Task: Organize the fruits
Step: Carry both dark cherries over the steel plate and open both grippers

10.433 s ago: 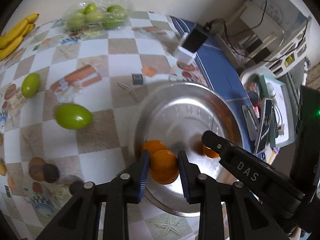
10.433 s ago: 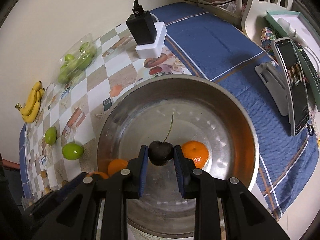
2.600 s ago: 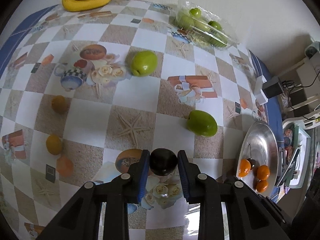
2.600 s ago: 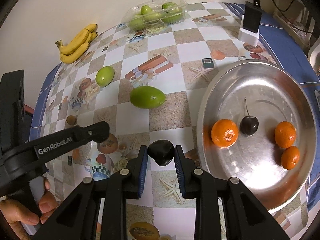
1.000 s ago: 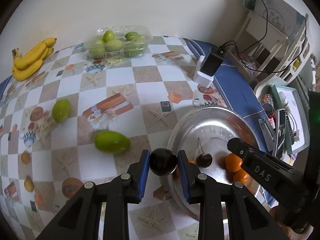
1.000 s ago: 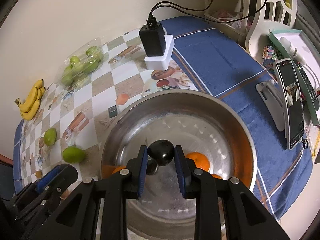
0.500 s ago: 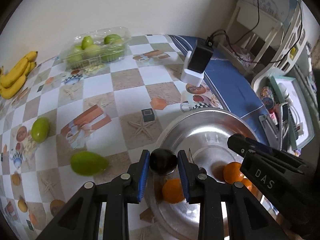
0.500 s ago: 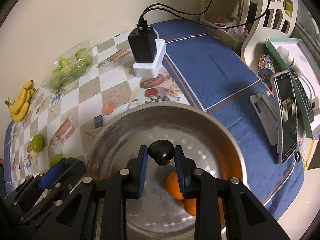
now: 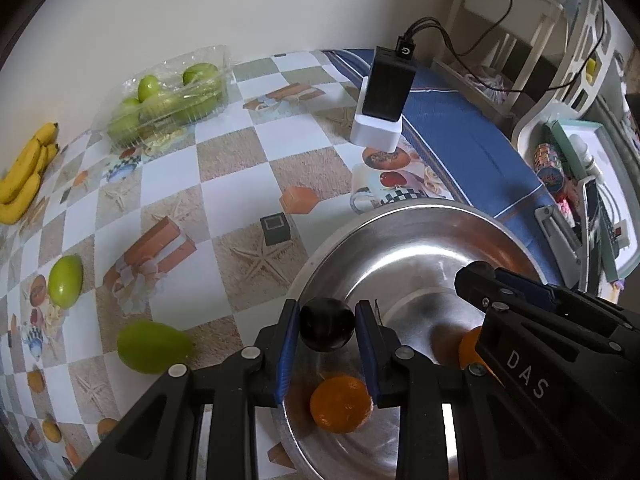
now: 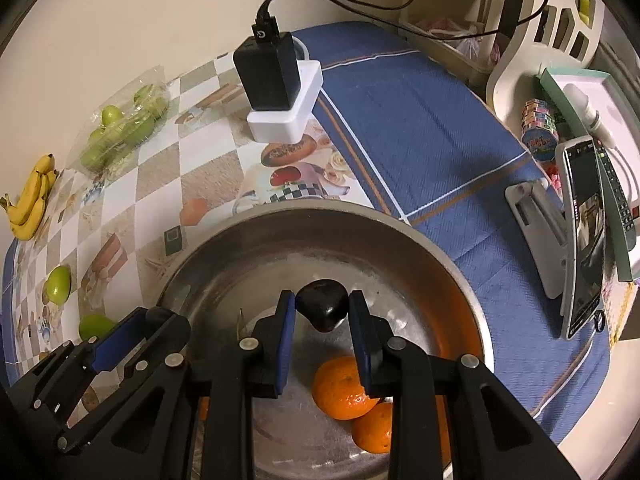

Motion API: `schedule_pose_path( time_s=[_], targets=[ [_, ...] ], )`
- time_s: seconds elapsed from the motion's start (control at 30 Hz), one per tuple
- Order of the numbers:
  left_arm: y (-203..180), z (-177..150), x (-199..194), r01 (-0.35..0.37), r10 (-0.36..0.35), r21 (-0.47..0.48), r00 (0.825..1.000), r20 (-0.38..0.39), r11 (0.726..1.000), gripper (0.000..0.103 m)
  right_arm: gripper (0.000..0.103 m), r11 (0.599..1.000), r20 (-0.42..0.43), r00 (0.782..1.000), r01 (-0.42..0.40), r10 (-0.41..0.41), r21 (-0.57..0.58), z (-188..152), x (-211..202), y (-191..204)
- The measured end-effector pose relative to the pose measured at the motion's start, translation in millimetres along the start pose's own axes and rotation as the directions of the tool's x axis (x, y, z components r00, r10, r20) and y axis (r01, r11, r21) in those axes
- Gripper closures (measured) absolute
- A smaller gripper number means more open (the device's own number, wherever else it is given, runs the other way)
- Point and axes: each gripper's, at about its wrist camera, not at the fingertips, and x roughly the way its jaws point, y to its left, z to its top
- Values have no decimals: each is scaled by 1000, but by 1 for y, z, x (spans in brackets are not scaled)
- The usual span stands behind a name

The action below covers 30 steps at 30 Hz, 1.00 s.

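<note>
My left gripper (image 9: pixel 327 330) is shut on a dark cherry (image 9: pixel 327 329) and hangs over the left rim of the steel bowl (image 9: pixel 404 216). Over the bowl's (image 10: pixel 280 210) middle, my right gripper (image 10: pixel 322 312) is shut on a second dark cherry (image 10: pixel 323 309). An orange (image 9: pixel 341 403) lies in the bowl below the left gripper, and another orange (image 9: pixel 472 346) shows behind the right gripper's fingers (image 9: pixel 516 296). Two oranges (image 10: pixel 344 386) (image 10: pixel 374 432) lie under the right gripper. The left gripper's fingers (image 10: pixel 124 340) show at lower left in the right wrist view.
Two green mangoes (image 9: pixel 152 346) (image 9: pixel 65 286) lie loose on the checkered cloth. A clear box of green fruit (image 9: pixel 168 94) and bananas (image 9: pixel 24 178) sit by the wall. A black charger on a white block (image 9: pixel 386 98) stands behind the bowl. A phone on a stand (image 10: pixel 580 236) is at the right.
Both grippers, each holding its cherry, have moved further over the bowl and come lower. The bowl and charger look larger and nearer in both views.
</note>
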Motion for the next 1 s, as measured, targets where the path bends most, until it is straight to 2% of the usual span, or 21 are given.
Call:
schedule_pose_path(
  time_s=[0.63,0.77,1.0],
  targets=[
    [-2,-1,1,1,-1,-2,1000,-14,1000,71,74,1000,-15,1000,-14,14,20,-2,3,-3],
    [-1,-1,0,2,-2,-8,1000,-12,1000,68,65,1000,-13,1000,-5,5,26,-2,1,-4],
    [3,0,-8,16,-16,-40,1000,2,999,61,60,1000,3,1000,-2,2,27,-1,-8,-5]
  ],
)
